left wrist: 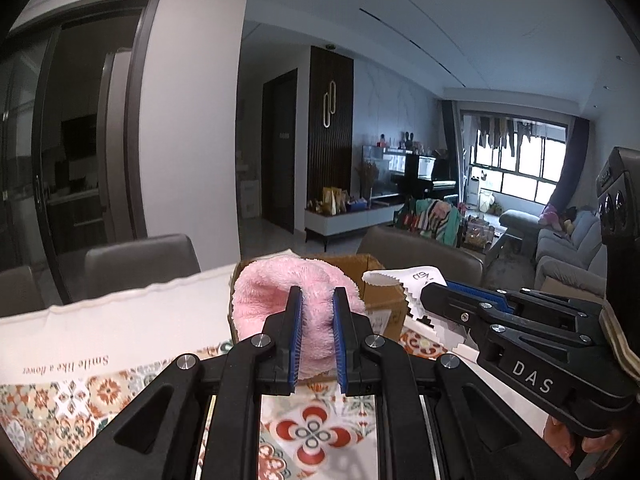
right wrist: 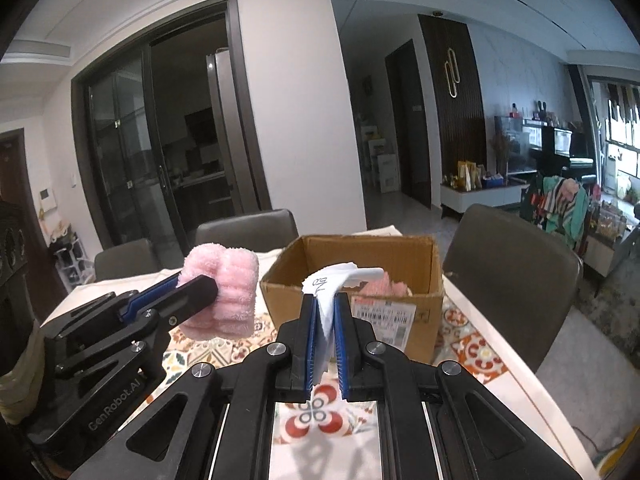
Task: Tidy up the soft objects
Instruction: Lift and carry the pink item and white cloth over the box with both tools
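Clamping a pink towel (left wrist: 280,304), the left gripper (left wrist: 316,320) points level over the patterned worktop (left wrist: 80,408) toward the box (left wrist: 380,292); the right gripper (left wrist: 436,300) reaches in from the right, its jaws pinching a white cloth (left wrist: 404,280). Seen from the right wrist, those jaws are closed on the cloth just before the box, which holds another pink piece (right wrist: 388,286). The left gripper holds the rolled towel raised, left of the box.

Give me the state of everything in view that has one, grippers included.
left gripper: shut on pink towel, held above the table
pink towel: folded, gripped, off the table
right gripper: shut on white cloth
white cloth: gripped, raised in front of the box
cardboard box: flaps open, another pink item already inside
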The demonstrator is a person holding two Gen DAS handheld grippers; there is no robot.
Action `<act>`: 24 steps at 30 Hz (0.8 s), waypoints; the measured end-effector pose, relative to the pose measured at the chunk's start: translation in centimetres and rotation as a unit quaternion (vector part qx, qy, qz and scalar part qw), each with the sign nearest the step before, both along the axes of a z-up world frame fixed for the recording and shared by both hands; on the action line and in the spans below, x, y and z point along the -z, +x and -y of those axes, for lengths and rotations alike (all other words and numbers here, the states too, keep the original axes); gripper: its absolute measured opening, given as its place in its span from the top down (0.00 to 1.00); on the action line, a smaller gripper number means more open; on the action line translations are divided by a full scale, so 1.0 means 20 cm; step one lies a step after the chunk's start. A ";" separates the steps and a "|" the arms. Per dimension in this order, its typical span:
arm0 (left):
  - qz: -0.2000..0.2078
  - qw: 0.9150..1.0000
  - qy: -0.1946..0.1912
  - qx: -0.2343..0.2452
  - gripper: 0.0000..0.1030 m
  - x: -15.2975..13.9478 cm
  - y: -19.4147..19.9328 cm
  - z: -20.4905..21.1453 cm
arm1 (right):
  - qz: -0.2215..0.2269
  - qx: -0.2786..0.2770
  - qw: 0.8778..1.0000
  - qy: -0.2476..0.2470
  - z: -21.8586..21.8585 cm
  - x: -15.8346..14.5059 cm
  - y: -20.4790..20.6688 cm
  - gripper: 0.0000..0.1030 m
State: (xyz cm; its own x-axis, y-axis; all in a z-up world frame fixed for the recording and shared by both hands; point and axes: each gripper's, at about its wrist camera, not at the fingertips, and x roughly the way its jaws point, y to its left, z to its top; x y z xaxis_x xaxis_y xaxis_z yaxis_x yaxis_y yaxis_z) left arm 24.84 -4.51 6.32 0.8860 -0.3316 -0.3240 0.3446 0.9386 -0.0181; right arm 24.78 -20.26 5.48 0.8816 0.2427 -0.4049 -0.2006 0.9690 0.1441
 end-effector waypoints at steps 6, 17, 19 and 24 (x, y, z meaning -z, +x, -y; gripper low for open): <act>0.015 1.000 0.003 0.003 0.85 -0.04 0.07 0.02 | 0.017 0.004 1.000 -0.004 0.00 -0.05 0.05 0.90; 0.023 1.000 0.006 0.002 0.85 -0.05 0.25 0.06 | 0.036 0.011 0.999 -0.005 0.02 -0.11 0.21 0.90; 0.022 1.000 0.004 0.003 0.85 -0.05 0.28 0.06 | 0.034 0.010 0.999 -0.004 0.02 -0.09 0.25 0.90; 0.015 1.000 0.005 0.004 0.85 -0.01 0.38 0.07 | 0.027 0.004 1.000 -0.006 0.03 -0.07 0.35 0.90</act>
